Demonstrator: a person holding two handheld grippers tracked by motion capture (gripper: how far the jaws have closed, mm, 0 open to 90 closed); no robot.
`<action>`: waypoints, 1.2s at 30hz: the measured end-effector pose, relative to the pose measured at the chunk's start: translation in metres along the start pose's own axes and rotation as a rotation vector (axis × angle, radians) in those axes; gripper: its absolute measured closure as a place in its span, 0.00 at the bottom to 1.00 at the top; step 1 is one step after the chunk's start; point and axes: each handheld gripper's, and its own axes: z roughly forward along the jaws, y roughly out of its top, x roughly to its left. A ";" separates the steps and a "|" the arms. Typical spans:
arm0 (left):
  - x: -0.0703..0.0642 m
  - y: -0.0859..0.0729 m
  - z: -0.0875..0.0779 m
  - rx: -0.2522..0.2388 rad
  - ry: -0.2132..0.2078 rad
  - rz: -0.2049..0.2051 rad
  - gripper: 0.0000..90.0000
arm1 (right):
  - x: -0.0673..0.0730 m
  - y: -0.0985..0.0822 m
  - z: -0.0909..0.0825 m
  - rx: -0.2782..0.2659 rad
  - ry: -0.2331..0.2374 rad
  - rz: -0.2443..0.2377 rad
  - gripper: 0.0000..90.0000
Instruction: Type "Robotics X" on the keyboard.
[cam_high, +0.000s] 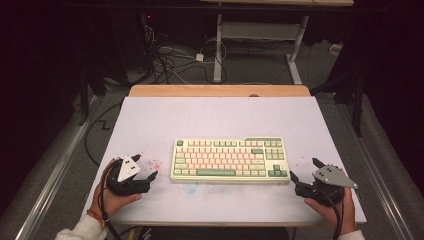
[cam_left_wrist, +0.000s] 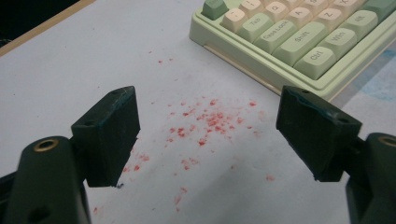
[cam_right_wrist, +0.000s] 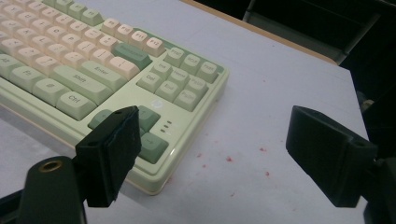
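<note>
The counter (cam_high: 150, 120) under me is a pale sheet with a wooden edge at its far side. On it lies the keyboard (cam_high: 230, 160), cream and green, lengthwise across the middle and nearer my side than the far edge; it is my landmark. My left gripper (cam_high: 146, 167) sits just off the keyboard's left end, near it but apart, its jaws spread wide with nothing between them. In the left gripper view the keyboard's near left corner (cam_left_wrist: 299, 42) lies beyond the jaws, and red specks (cam_left_wrist: 205, 123) dot the counter between the jaws and that corner. My right gripper (cam_high: 305, 170) sits just off the keyboard's right end, also apart, jaws wide and holding nothing. In the right gripper view one jaw overlaps the keyboard's near right corner (cam_right_wrist: 154, 140); a few red specks (cam_right_wrist: 229, 159) lie beside that corner.
</note>
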 end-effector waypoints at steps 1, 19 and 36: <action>0.000 0.000 0.001 0.002 -0.001 0.001 0.23 | -0.001 0.000 0.000 -0.001 0.001 0.002 0.21; -0.003 0.000 -0.003 -0.014 -0.020 0.006 0.21 | -0.003 0.007 -0.009 -0.022 0.112 0.001 0.41; -0.006 -0.001 0.001 0.036 -0.021 0.036 0.25 | 0.019 0.049 0.018 0.053 0.286 -0.115 1.00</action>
